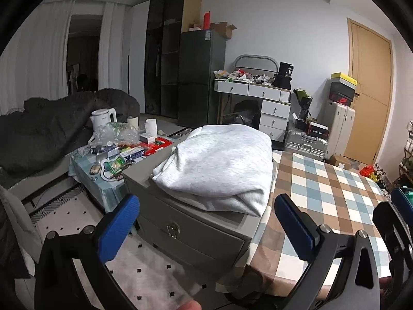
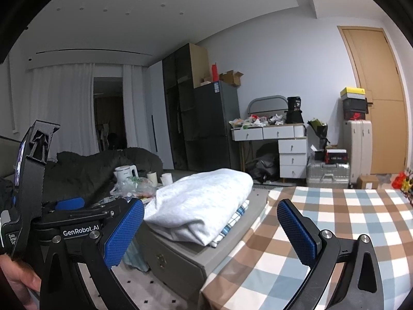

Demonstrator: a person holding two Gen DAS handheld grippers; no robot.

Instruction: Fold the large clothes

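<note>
Our white folded garment sits on the grey drawer chest, hanging a bit over its edge by the checked table. Our left gripper and right gripper are both wide open and empty, so a bump could slide the pile off.

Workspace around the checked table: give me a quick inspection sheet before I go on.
Surface: checked tablecloth bare where visible; grey drawer cabinet stands against its edge.
Job's things: folded white garment lies on the cabinet top; the right wrist view shows a blue-checked folded cloth under it.
Clutter: side table beyond the cabinet is crowded with a white kettle, plastic bags and packets.
Grippers: left gripper open, holding nothing; right gripper open, holding nothing.
Cables: nothing seen.
Surroundings: dark blanket on a sofa, messy white desk, suitcases, wooden door.
</note>
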